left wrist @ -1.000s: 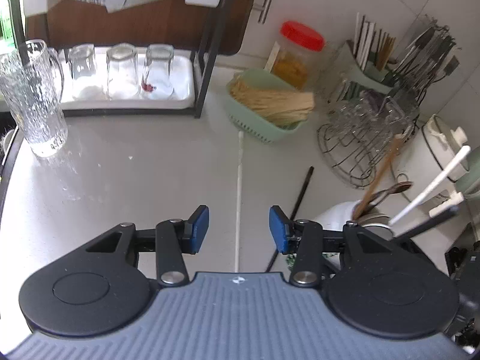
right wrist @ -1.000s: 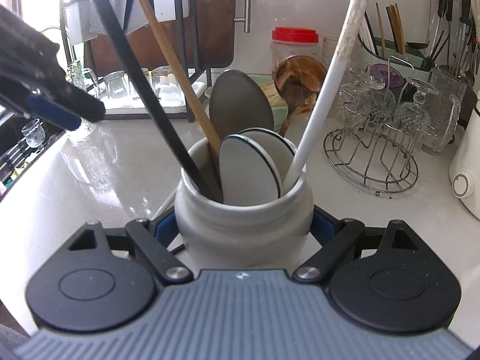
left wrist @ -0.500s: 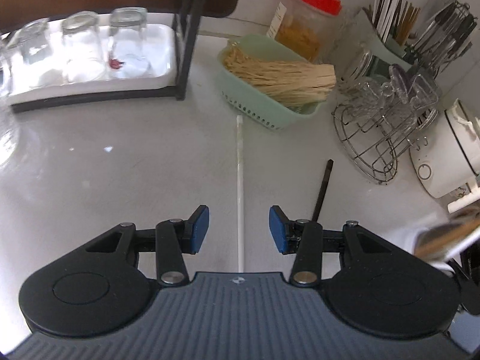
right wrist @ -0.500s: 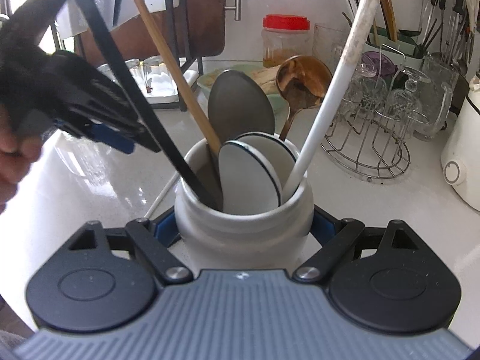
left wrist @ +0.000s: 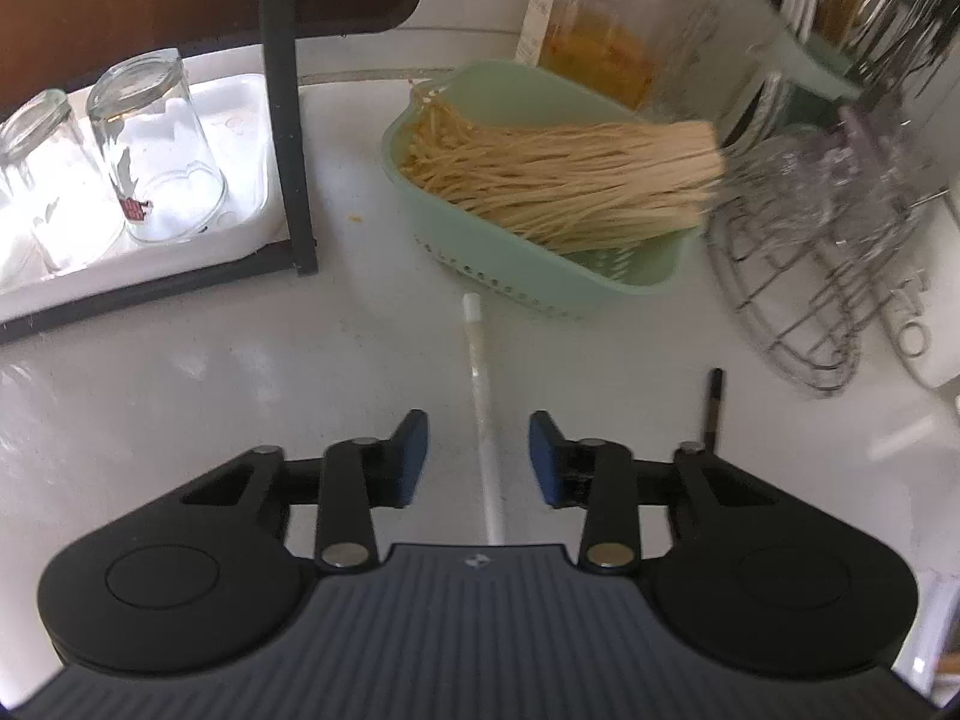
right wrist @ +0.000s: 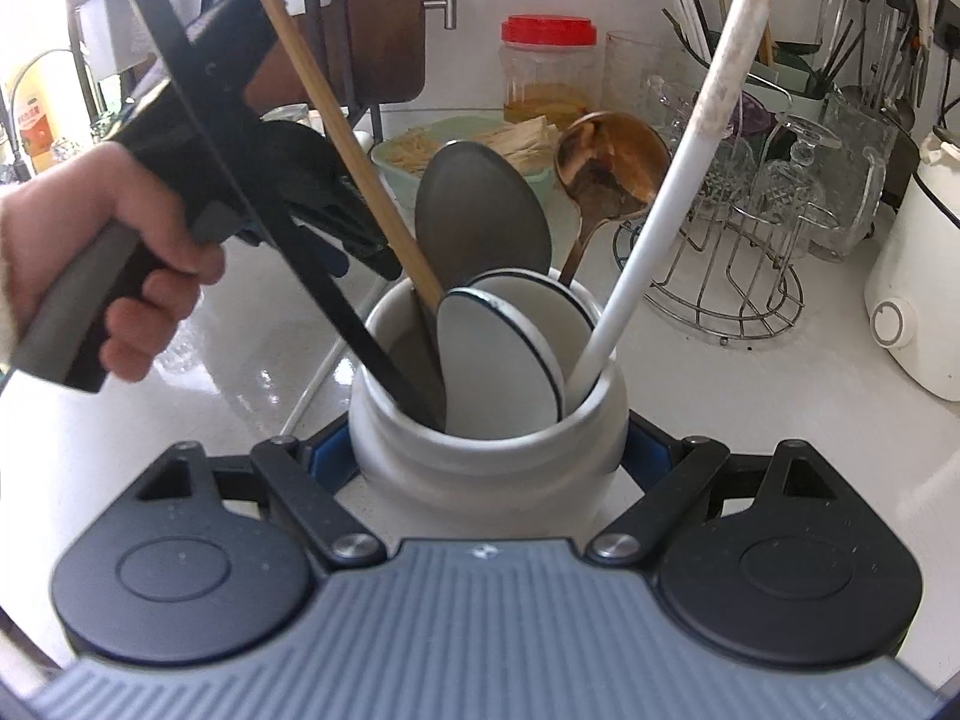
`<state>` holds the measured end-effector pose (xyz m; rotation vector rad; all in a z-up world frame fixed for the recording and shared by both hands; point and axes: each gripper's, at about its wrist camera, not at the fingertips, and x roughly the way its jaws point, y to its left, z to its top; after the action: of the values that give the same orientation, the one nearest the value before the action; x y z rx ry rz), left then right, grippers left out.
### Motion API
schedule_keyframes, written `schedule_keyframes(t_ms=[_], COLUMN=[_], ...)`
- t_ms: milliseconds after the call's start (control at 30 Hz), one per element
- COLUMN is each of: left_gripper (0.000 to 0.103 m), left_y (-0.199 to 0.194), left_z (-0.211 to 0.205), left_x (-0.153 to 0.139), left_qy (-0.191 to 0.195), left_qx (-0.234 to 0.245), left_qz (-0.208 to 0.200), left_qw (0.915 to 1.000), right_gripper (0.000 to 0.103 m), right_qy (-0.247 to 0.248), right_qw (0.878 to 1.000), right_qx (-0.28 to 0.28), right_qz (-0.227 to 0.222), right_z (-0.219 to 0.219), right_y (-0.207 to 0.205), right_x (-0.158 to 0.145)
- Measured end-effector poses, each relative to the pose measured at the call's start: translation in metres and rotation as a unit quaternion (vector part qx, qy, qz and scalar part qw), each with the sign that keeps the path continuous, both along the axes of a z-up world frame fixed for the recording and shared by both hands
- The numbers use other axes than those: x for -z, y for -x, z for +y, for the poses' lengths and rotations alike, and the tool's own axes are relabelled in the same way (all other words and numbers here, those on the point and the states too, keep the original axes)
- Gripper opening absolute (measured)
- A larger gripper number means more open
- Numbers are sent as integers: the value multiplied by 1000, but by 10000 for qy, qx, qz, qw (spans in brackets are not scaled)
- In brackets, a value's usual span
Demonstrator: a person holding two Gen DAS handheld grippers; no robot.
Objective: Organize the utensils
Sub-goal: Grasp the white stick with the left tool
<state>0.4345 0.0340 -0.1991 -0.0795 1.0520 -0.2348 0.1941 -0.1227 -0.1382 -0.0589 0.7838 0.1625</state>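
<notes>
The right gripper [right wrist: 489, 456] clamps the white ceramic jar [right wrist: 486, 474] from both sides, its blue pads pressed on the jar's wall. In the jar stand six utensils: two white spoons with a dark rim [right wrist: 498, 360], one grey spoon [right wrist: 480, 210], one copper spoon [right wrist: 606, 162], one white chopstick [right wrist: 672, 180] and one wooden chopstick [right wrist: 342, 138], and also one black handle [right wrist: 252, 168].

The left gripper [left wrist: 478, 459] hangs over the white counter [left wrist: 180, 384] with its jaws closing; a white chopstick [left wrist: 483, 414] lies between them, and the pads do not touch it. One black chopstick [left wrist: 712, 402] lies just beside, to the right (its lower end is hidden behind the gripper). A hand [right wrist: 102, 264] holds this gripper.

Farther away stands a green basket [left wrist: 540, 264] with dry noodles, then two upturned glasses [left wrist: 156, 150] on a white tray; one glass has a small red mark, not readable. Behind is one jar with a red lid [right wrist: 549, 72]; its label is too blurred to read.
</notes>
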Motion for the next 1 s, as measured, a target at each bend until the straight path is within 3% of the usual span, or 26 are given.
schedule_keyframes(t_ms=[333,567,833,1000], left_gripper=[31,31,31,14], left_y=[-24,-57,-65,-66], left_z=[-17,-24,-34,-39], left_x=[2,-2,-4,-5], left_qy=[-292,-342,-660,-915], left_qx=[283,270,504,699], left_qz=[-67,362,485,435], left_qw=[9992,9984,9954,9924], right_gripper=[91,91,91,91], right_qy=[25,41,44,34], right_qw=[9999,9999,9998,9998], right_qx=[92,71,127,154], right_qz=[109,116,119,133], right_z=[3,4,3,4], right_y=[-5,-7,-4,-5], right_x=[-3,-2,-1,-1])
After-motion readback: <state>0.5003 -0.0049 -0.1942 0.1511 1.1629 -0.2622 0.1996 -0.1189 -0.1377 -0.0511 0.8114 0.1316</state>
